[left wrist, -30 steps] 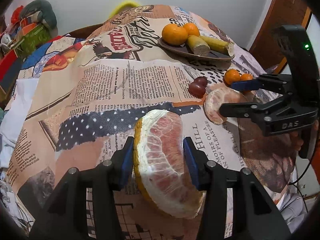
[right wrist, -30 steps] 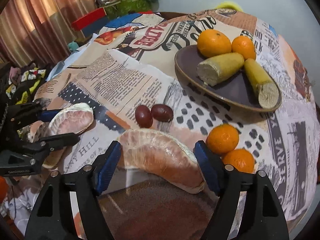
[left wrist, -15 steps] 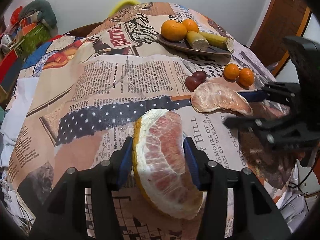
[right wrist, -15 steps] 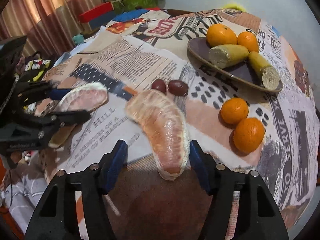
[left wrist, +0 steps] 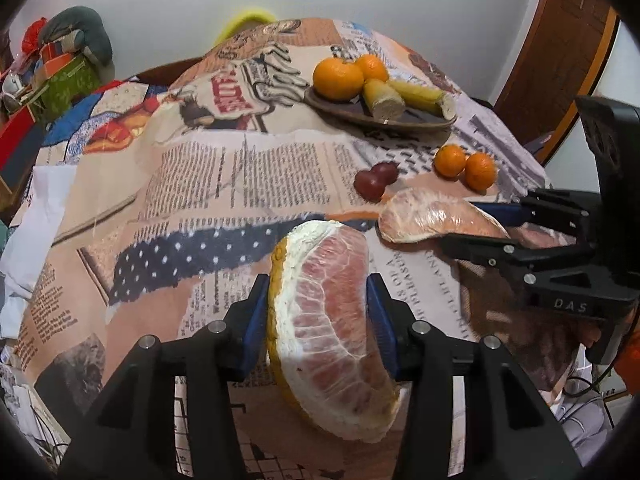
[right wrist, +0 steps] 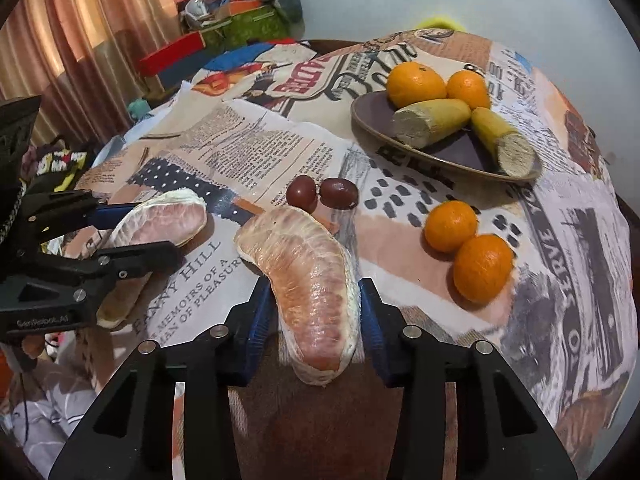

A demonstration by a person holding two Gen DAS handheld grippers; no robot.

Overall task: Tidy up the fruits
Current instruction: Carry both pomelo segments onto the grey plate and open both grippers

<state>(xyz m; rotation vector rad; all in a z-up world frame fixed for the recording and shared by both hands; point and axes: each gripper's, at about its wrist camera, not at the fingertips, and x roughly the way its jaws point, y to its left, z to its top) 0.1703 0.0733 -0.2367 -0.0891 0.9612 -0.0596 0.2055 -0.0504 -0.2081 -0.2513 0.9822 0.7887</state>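
My left gripper [left wrist: 318, 308] is shut on a pomelo wedge with yellow rind [left wrist: 324, 320], held above the newspaper-print cloth; the wedge also shows in the right wrist view [right wrist: 160, 224]. My right gripper [right wrist: 312, 316] is shut on a peeled pomelo segment [right wrist: 308, 276], which also shows in the left wrist view [left wrist: 432, 216], to the right of the wedge. A dark plate [right wrist: 376, 120] at the back holds two oranges [right wrist: 416, 84] and two cut banana pieces [right wrist: 432, 120]. Two loose oranges [right wrist: 468, 248] and two dark red grapes [right wrist: 320, 194] lie on the cloth.
The round table [left wrist: 192, 184] is draped in printed cloth and falls away at its edges. Boxes and clutter [right wrist: 236, 12] stand at the back left by a curtain. A wooden door frame [left wrist: 560, 48] is at the right.
My right gripper has closed on the peeled segment, turned it lengthwise between the fingers and drawn back a little. My left gripper keeps holding its wedge, almost unmoved.
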